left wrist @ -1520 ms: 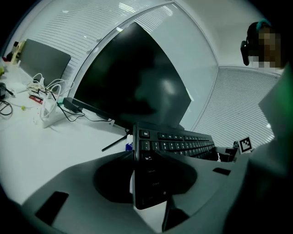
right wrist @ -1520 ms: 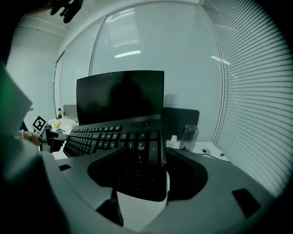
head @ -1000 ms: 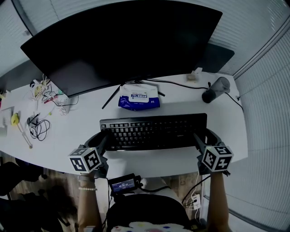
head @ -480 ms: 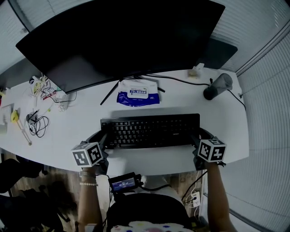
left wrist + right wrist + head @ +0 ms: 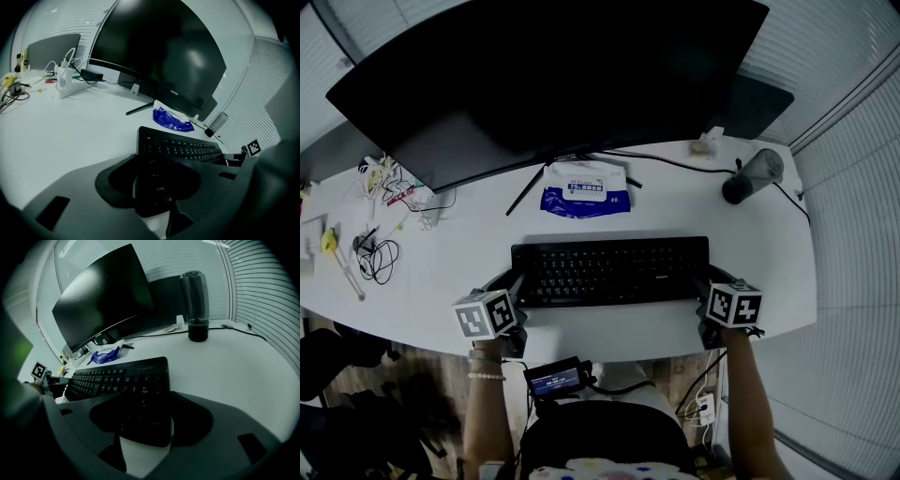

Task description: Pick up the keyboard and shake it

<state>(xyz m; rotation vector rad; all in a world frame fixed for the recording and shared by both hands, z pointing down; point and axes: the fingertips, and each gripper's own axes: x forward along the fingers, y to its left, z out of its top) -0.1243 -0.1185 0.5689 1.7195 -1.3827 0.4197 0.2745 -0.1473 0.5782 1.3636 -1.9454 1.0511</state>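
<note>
- Nearest, a small lit screen (image 5: 556, 381) shows below the desk (image 5: 441, 281) edge; its text is too small to read.
- Left gripper (image 5: 154, 187) is clamped on the keyboard's (image 5: 609, 270) left end; a "Shift" key reads between its jaws.
- Right gripper (image 5: 143, 420) is clamped on the right end, over the number keys.
- Keyboard spans the desk's front; whether it is lifted is unclear.
- Blue pack (image 5: 586, 192): print illegible.
- Monitor (image 5: 544, 75): top cut off, logo unclear.
</note>
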